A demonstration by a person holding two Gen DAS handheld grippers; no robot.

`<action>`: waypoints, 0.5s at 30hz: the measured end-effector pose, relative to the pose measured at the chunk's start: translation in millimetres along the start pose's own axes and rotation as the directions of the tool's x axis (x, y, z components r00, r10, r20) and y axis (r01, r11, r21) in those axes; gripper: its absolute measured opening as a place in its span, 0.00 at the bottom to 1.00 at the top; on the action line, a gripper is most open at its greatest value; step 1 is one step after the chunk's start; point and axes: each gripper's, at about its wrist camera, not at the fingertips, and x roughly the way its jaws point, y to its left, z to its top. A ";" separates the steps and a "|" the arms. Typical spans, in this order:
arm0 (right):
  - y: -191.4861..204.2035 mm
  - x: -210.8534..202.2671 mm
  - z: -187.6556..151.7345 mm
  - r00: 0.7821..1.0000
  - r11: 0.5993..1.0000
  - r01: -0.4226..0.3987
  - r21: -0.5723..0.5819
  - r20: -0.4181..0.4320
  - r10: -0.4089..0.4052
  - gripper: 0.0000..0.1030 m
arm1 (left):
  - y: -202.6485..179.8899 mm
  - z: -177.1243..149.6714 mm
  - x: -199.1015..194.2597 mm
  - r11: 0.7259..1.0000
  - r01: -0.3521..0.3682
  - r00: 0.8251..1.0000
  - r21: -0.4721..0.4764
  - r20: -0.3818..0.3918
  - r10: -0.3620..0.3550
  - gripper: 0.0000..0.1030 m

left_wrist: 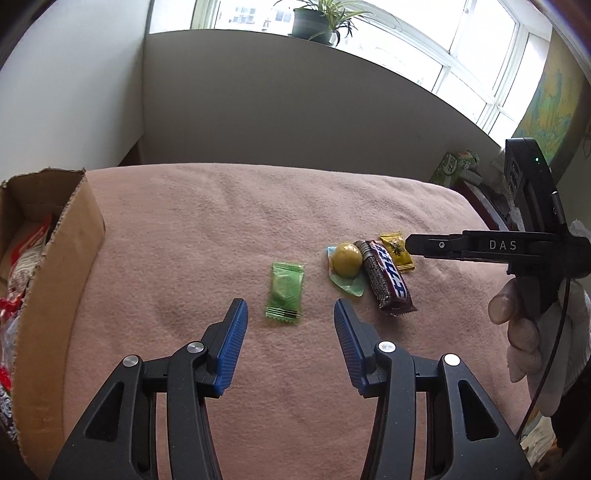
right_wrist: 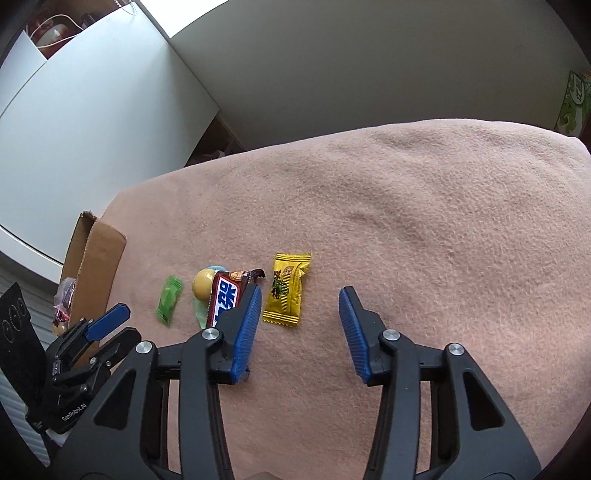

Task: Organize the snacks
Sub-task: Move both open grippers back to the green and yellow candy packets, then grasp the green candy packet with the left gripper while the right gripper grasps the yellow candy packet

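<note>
While both tongs stand released above the pink blanket (left_wrist: 295, 206), the left gripper (left_wrist: 290, 314) frames the green candy (left_wrist: 285, 293), the right gripper (right_wrist: 300, 306) the yellow candy (right_wrist: 287, 290).

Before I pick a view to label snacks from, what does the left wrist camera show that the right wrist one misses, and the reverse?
Only the left wrist view shows the window with a potted plant, the gloved hand holding the right gripper, and red packets inside the cardboard box.

Only the right wrist view shows the white cabinet and the printing on the yellow candy.

Both show the green candy, yellow ball, chocolate bar, pink blanket and open jaws.
</note>
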 end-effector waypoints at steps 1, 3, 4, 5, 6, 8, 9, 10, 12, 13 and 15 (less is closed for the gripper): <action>2.2 2.4 0.6 1.000 1.000 0.006 -0.005 -0.003 -0.006 0.45 | -0.4 1.4 3.4 1.000 -0.006 1.000 0.003 -0.005 0.006 0.46; 4.5 7.2 2.8 1.000 1.000 0.023 -0.011 -0.009 -0.023 0.45 | -1.5 2.8 8.2 1.000 -0.012 1.000 0.012 -0.011 0.013 0.46; 5.3 8.9 3.0 0.999 0.999 0.031 -0.014 -0.010 -0.032 0.42 | -2.1 3.2 10.0 1.000 -0.018 1.000 0.018 -0.013 0.019 0.46; 6.4 10.9 3.3 0.999 0.999 0.041 -0.017 -0.013 -0.041 0.41 | -2.3 3.5 12.1 0.999 -0.023 1.000 0.023 -0.016 0.023 0.45; 6.7 12.2 3.5 0.999 0.999 0.048 -0.018 -0.015 -0.049 0.39 | -2.6 3.8 14.2 0.999 -0.029 0.999 0.027 -0.020 0.030 0.43; 9.1 14.5 3.5 0.998 0.998 0.065 -0.021 -0.019 -0.066 0.38 | -3.8 4.7 19.0 0.999 -0.039 0.999 0.034 -0.031 0.040 0.42; 10.9 15.9 4.0 0.997 0.997 0.076 -0.027 -0.020 -0.077 0.38 | -4.4 5.0 21.2 0.998 -0.046 0.998 0.038 -0.035 0.048 0.41; 13.1 17.0 4.3 0.996 0.996 0.086 -0.033 -0.019 -0.086 0.38 | -5.6 5.1 23.1 0.998 -0.050 0.998 0.042 -0.039 0.051 0.41; 17.9 18.7 4.0 0.994 0.994 0.103 -0.048 -0.021 -0.104 0.38 | -8.7 7.2 28.3 0.997 -0.051 0.997 0.053 -0.049 0.054 0.35; 20.3 22.0 5.7 0.993 0.992 0.113 -0.058 -0.022 -0.115 0.38 | -10.1 7.3 30.2 0.997 -0.052 0.997 0.057 -0.052 0.055 0.35; 25.4 24.0 5.5 0.991 0.988 0.133 -0.081 -0.021 -0.135 0.38 | -11.9 8.3 34.2 0.996 -0.062 0.997 0.063 -0.050 0.066 0.34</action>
